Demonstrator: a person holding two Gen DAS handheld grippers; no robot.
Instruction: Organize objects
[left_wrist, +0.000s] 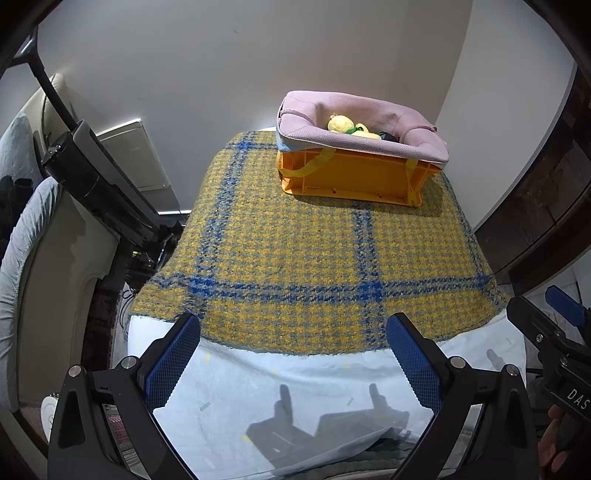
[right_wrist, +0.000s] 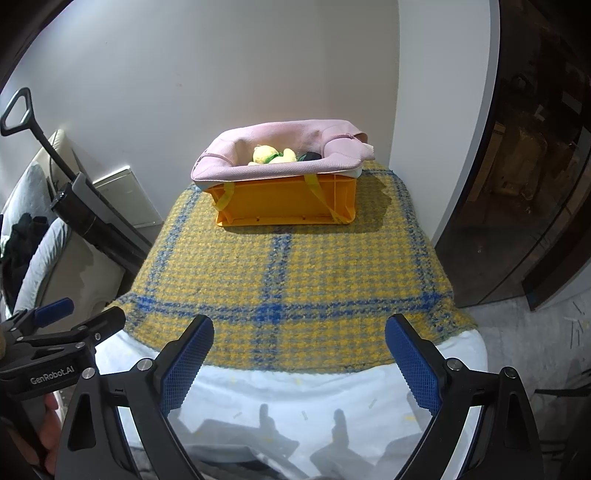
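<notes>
Crate (left_wrist: 351, 177) sits at the far end of the blanket (left_wrist: 295, 258), close to the wall (left_wrist: 221, 74). Bag (left_wrist: 369, 122) is draped over the crate's rim, straps hanging down its near side. Plush toy (left_wrist: 341, 123) lies inside, a dark item just right of it. Blanket lies on a sheet (left_wrist: 277, 387), which sticks out at the near edge. Sofa (left_wrist: 29, 258) left of the table, cabinet (right_wrist: 517, 184) right. Both grippers over the near sheet, right gripper (right_wrist: 299, 365) beside the left gripper (left_wrist: 293, 363).
</notes>
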